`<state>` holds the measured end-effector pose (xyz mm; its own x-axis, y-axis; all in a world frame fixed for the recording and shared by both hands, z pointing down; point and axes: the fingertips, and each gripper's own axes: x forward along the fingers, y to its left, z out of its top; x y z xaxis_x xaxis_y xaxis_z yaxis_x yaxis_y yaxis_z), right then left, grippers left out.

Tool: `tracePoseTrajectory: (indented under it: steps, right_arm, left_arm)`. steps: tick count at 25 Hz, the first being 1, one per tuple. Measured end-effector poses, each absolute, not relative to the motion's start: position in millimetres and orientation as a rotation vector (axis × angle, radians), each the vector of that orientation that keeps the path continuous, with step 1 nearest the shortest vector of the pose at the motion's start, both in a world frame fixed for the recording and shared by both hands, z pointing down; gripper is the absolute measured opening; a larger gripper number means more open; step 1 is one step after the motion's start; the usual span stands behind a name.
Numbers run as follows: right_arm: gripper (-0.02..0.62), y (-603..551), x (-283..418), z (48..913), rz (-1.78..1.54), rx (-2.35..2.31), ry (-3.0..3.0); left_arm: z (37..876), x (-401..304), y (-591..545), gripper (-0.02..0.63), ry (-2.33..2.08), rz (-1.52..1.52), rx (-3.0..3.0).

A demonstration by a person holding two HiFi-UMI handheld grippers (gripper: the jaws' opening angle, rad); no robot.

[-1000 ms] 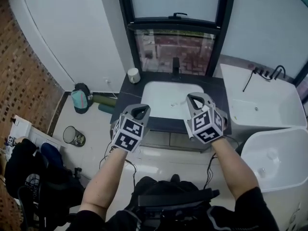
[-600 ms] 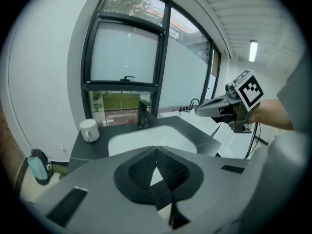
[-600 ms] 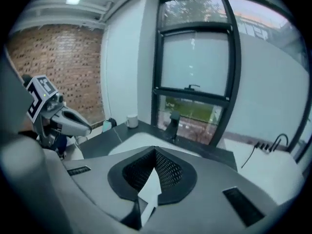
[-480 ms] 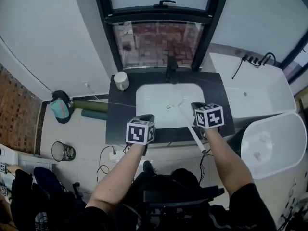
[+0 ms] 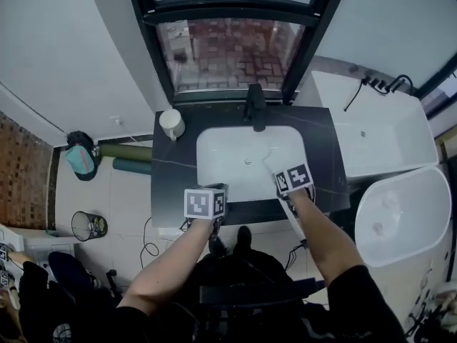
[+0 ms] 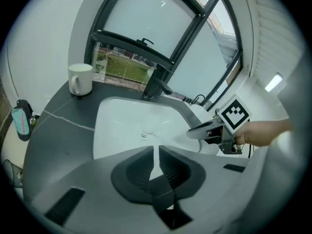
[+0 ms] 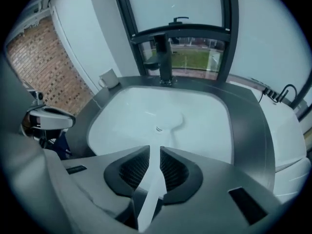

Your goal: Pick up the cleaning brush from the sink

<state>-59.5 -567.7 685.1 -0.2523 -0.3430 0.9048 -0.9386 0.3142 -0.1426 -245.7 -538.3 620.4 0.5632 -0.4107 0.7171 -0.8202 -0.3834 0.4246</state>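
Observation:
A white cleaning brush lies in the white sink. Its long handle slants over the front rim toward me. My right gripper hangs over that handle at the sink's front right and points steeply down. In the right gripper view the handle runs through the narrow gap of the right gripper, whose jaws are opening. My left gripper hovers over the front rim to the left, apart from the brush. The left gripper shows only a thin slit with nothing in it.
A black faucet stands behind the basin on the dark counter, and a white mug sits at the counter's back left. A white tub and a rounded white fixture lie to the right. A waste bin stands on the floor at left.
Both grippers have dropped from in front of me to the sink's front rim and tipped downward. The right one has come over the brush handle. The brush has not moved.

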Motion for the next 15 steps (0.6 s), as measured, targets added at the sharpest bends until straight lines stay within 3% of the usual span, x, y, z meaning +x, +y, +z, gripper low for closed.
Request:
tracePoseTrajectory:
  steps: [2,3,4,13,14,15]
  right_arm:
    - [0.071,-569,-56,713,0.980,1.105,-1.722]
    - [0.157,-571,-54,726,1.013,1.090,-1.694]
    - [0.178,-573,-51,739,1.037,1.079,-1.668]
    - [0.176,-588,-39,807,1.087,0.919,-1.493]
    - [0.163,-589,-40,810,1.099,0.902,-1.475]
    - [0.107,-590,-41,812,1.114,0.888,-1.459]
  left_arm:
    - [631,-243,-545,0.043,-0.995,0.672,1.979]
    - [637,-241,-549,0.043,-0.997,0.677,1.967]
    - [642,-239,-554,0.043,-0.998,0.678,1.954]
    - [669,-230,-577,0.043,-1.027,0.674,1.880]
    - [667,-230,-580,0.043,-1.030,0.666,1.876]
    - [666,-230,-582,0.043,-1.029,0.658,1.874]
